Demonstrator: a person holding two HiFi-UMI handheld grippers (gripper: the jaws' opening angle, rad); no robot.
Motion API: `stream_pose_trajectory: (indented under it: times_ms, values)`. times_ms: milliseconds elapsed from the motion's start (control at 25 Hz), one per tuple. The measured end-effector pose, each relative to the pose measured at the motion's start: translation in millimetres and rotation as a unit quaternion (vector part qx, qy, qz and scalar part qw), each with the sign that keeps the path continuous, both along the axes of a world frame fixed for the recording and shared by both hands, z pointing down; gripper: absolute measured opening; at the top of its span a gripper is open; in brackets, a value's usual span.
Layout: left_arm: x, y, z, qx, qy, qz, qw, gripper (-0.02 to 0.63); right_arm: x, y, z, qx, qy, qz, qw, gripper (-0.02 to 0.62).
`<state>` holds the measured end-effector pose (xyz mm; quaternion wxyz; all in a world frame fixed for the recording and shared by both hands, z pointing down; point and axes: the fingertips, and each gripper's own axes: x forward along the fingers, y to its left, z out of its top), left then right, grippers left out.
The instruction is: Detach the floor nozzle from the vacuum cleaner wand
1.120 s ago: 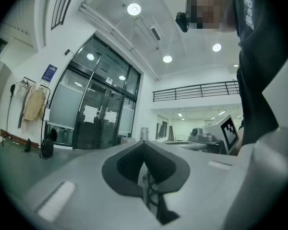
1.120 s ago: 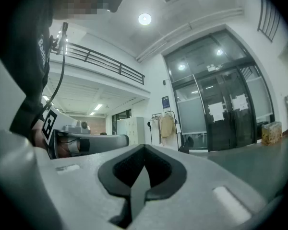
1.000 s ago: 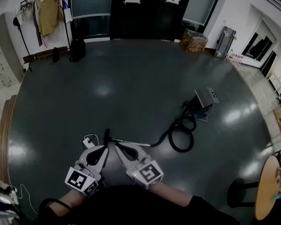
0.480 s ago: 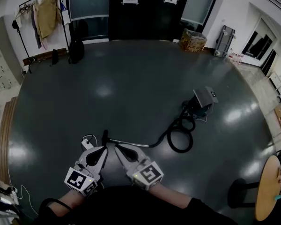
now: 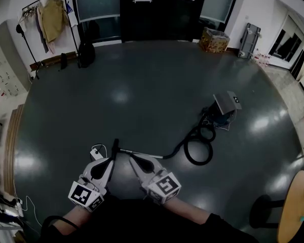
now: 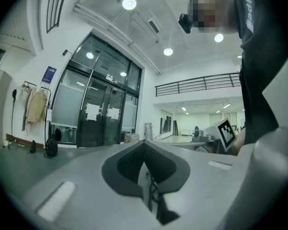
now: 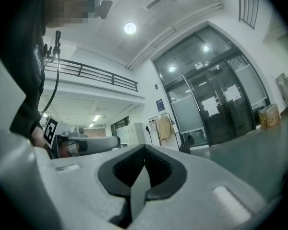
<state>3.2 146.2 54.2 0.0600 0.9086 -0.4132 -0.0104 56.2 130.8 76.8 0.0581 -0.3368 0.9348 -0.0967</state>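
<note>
The vacuum cleaner (image 5: 225, 108) sits on the dark floor at the right, its black hose (image 5: 197, 147) coiled beside it. A thin metal wand (image 5: 142, 154) runs left from the hose to the dark floor nozzle (image 5: 115, 147). Both grippers are held level in front of me, above the floor. My left gripper (image 5: 112, 160) is shut and empty, its tip just below the nozzle in the head view. My right gripper (image 5: 133, 157) is shut and empty too, its tip by the wand. Neither gripper view shows the vacuum; the left gripper (image 6: 145, 153) and right gripper (image 7: 144, 158) face the room.
A white plug block with a cable (image 5: 95, 152) lies left of the nozzle. A coat rack (image 5: 49, 15) and black bag (image 5: 86, 53) stand at the back left, a box (image 5: 214, 39) and suitcase (image 5: 249, 39) at the back right. A round wooden table (image 5: 293, 204) is at the right.
The view has shifted slightly and both grippers have drifted a little with it. Their jaws have stayed shut, and the vacuum, hose and wand lie where they were.
</note>
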Motion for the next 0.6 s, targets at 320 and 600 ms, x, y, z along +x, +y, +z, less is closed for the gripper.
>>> stream_pose_trajectory:
  times_ms: [320, 600]
  values:
    - [-31, -37, 11, -0.008, 0.004, 0.007, 0.9999, 0.0, -17, -36, 25, -0.023, 0.018, 0.017, 0.999, -0.002]
    - [-99, -97, 20, 0.021, -0.006, 0.043, 0.9989, 0.0, -80, -83, 24, -0.021, 0.053, 0.035, 0.998, -0.002]
